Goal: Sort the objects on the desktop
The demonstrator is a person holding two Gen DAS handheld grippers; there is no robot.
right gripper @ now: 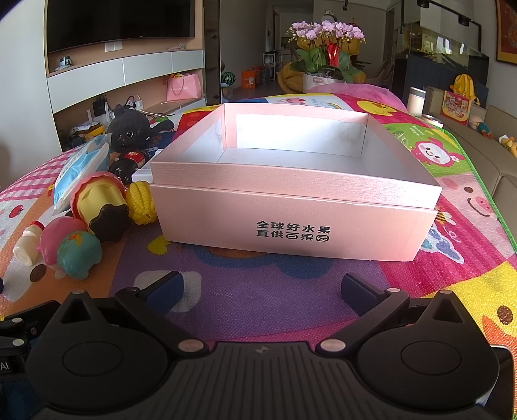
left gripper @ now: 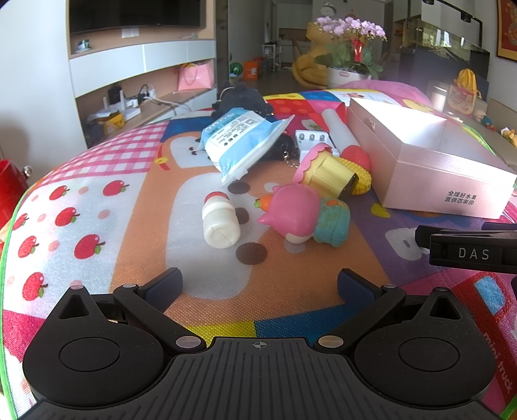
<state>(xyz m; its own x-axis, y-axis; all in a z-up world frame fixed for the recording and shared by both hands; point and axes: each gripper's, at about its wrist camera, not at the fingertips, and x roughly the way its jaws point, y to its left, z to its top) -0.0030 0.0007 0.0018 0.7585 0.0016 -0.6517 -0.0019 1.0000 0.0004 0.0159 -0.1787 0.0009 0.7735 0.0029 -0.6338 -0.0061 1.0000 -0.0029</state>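
Note:
A pile of small objects lies on a colourful play mat: a white toy milk bottle (left gripper: 220, 220), a pink and teal toy figure (left gripper: 303, 215), a pink and gold cupcake toy (left gripper: 326, 169), a yellow corn toy (right gripper: 141, 202), a blue and white wipes packet (left gripper: 240, 142) and a black plush (right gripper: 129, 127). An open pink box (right gripper: 295, 206), empty inside, stands to their right. My left gripper (left gripper: 258, 284) is open and empty, just short of the bottle and figure. My right gripper (right gripper: 261, 289) is open and empty, in front of the box.
The mat (left gripper: 106, 206) drops off at its left edge and its right edge (right gripper: 497, 206). A potted orchid (right gripper: 326, 61) stands beyond the far end. A shelf unit with a TV (right gripper: 119, 22) is at the back left. The right gripper's body (left gripper: 468, 248) shows at the left view's right edge.

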